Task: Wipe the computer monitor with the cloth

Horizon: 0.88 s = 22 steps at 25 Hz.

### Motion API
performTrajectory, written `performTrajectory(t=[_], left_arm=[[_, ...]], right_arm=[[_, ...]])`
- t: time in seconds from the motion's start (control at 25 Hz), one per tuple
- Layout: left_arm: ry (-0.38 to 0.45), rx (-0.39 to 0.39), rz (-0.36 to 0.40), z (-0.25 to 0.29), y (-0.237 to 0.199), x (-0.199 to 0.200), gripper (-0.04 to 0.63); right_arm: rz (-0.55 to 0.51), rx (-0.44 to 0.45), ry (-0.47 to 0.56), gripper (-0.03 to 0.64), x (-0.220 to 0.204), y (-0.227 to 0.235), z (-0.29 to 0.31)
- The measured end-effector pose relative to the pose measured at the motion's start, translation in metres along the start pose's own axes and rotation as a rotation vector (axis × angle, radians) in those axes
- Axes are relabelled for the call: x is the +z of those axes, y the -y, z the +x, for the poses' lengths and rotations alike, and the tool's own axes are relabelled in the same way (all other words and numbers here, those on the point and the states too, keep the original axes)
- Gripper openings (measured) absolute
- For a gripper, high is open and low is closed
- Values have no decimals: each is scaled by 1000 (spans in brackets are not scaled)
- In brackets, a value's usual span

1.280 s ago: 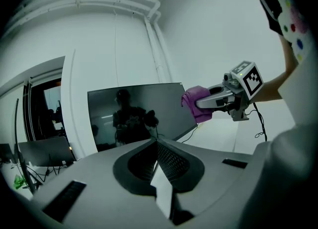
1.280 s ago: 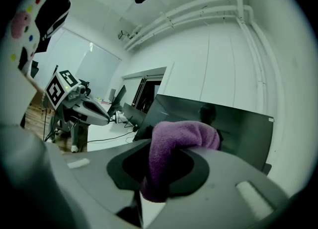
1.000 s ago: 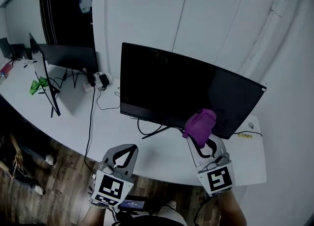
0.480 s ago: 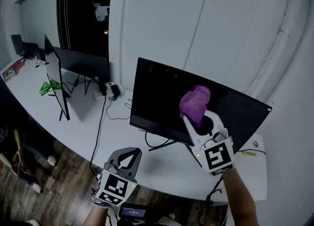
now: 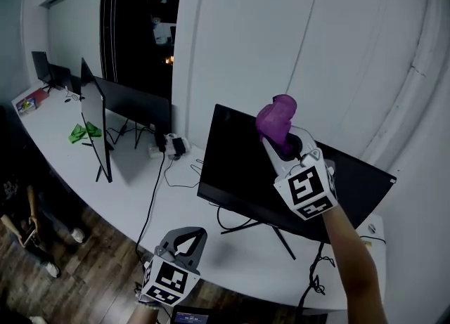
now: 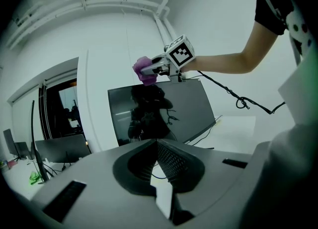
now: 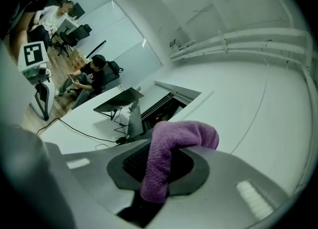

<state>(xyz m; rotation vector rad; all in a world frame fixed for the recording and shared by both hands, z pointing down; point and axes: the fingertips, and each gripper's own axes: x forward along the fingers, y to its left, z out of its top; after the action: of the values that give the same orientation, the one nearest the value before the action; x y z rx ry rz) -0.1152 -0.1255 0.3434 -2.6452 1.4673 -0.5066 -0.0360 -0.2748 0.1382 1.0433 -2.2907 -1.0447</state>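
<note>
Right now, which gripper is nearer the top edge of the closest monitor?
Right. The right gripper holds the purple cloth up at the monitor's top edge. The left gripper hangs low, off the desk's front edge, jaws shut and empty.

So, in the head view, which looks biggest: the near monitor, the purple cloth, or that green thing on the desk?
1. near monitor
2. purple cloth, nearer the camera
3. green thing, far off, so true size unsure

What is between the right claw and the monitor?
The purple cloth, gripped in the right claw, sits at the monitor's top edge in the head view.
</note>
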Motion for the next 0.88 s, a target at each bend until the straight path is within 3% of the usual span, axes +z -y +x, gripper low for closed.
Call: performTrajectory(t=[0.44, 0.88], left_arm=[[-36, 51, -15, -13, -7, -10, 6], [-59, 104, -27, -25, -16, -18, 6]], right_arm=[[-225, 35, -85, 78, 7, 29, 75], [-581, 174, -256, 77, -21, 9, 135]])
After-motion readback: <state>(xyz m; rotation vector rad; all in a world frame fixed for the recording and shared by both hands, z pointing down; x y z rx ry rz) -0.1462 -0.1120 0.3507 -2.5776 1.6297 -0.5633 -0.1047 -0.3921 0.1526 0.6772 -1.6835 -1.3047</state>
